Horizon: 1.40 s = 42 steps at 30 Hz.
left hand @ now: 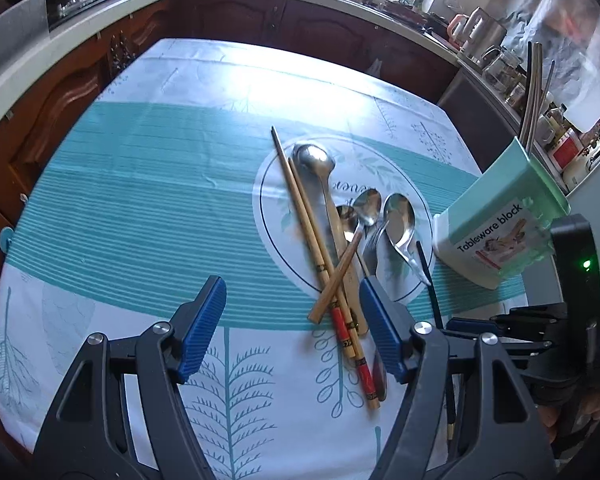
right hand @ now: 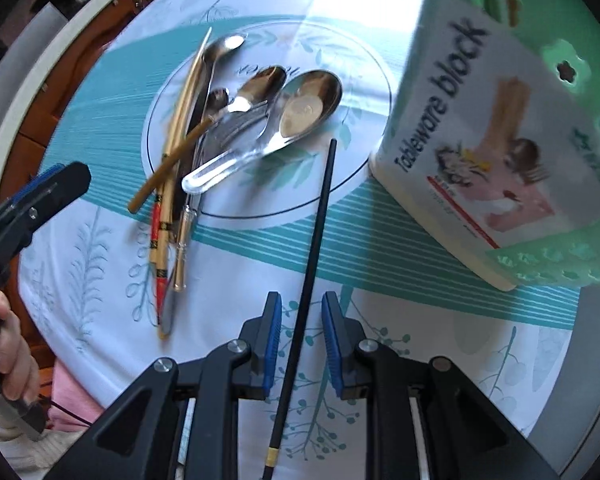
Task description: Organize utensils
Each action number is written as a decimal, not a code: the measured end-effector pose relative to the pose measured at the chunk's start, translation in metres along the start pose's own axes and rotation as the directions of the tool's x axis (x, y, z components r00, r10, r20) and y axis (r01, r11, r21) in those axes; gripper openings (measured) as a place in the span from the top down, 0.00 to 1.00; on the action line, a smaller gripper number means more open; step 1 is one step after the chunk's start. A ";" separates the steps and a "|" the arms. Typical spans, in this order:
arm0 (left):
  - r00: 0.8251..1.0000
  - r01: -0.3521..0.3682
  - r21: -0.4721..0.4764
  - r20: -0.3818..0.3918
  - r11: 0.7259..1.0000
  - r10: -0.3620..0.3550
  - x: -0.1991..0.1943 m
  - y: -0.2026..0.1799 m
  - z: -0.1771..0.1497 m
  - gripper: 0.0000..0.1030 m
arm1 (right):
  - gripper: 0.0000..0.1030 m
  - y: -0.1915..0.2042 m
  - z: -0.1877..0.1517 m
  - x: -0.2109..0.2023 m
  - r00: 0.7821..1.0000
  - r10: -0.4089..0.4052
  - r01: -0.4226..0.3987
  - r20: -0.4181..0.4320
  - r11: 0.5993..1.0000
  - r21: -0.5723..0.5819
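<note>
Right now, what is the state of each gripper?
Left gripper: open, holding nothing.
Right gripper: open, fingers either side of the black chopstick, not gripping it.

A black chopstick [right hand: 314,236] lies alone, centre frame. Left of it, spoons [right hand: 296,114] and wooden chopsticks [right hand: 168,184] lie heaped crosswise. A mint utensil holder [right hand: 500,132] stands upper right.

The tablecloth [left hand: 140,200] is printed in white with teal stripes and leaf sprigs. Blue ribbed pads are carried on the black left gripper [left hand: 292,328] and right gripper [right hand: 301,340]. The black chopstick [right hand: 316,232] is banded in gold (near its end). The tableware holder [right hand: 500,120] is coloured mint green and cream.
</note>
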<state>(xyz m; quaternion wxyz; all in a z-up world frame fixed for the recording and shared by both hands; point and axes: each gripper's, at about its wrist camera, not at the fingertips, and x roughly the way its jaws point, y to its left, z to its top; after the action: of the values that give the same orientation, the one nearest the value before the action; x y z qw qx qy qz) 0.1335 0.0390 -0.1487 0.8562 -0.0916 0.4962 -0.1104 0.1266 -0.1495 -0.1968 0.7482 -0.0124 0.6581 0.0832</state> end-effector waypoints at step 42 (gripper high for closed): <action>0.999 -0.006 0.061 0.038 0.998 0.004 -0.034 -0.020 -0.004 0.35 | 0.96 -0.051 -0.046 -0.244 0.629 0.155 -0.266 0.762 0.964 0.024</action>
<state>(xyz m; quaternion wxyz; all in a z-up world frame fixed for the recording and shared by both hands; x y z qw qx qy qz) 0.1116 0.0293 -0.1175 0.8681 -0.0661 0.4767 -0.1215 0.0589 -0.2322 0.0332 0.9373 0.1503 0.2893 0.1233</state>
